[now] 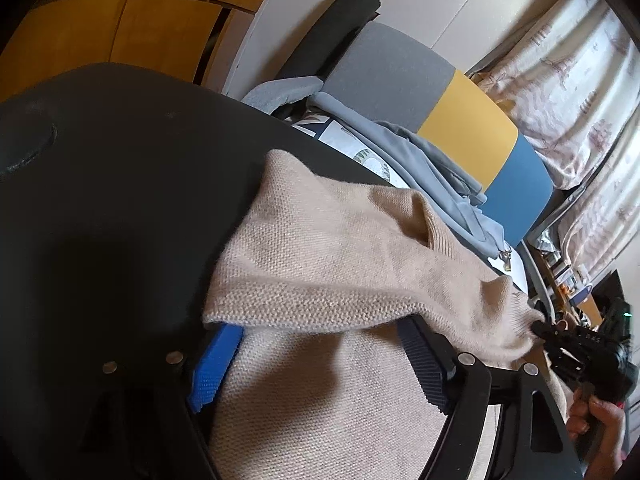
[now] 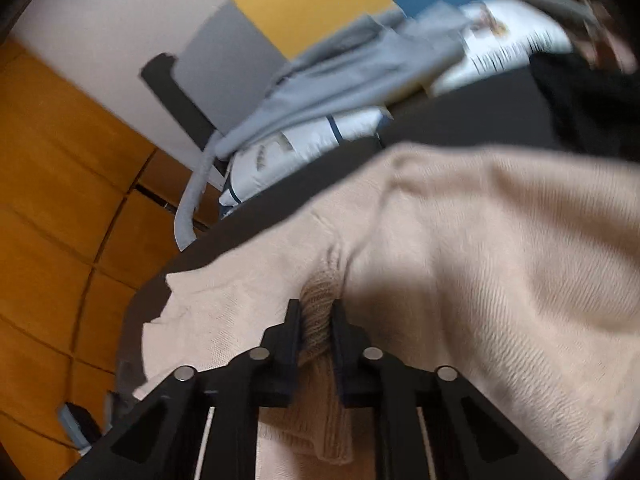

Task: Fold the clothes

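Right gripper point(image 2: 316, 320) pinching beige sweater point(image 2: 480, 240) cuff, left gripper point(image 1: 320, 360) spread wide over it, empty

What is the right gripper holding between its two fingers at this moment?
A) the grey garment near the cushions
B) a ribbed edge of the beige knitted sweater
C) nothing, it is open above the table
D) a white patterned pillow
B: in the right wrist view the right gripper has its fingers closed on a bunched ribbed edge of the beige sweater, which lies on the dark table.
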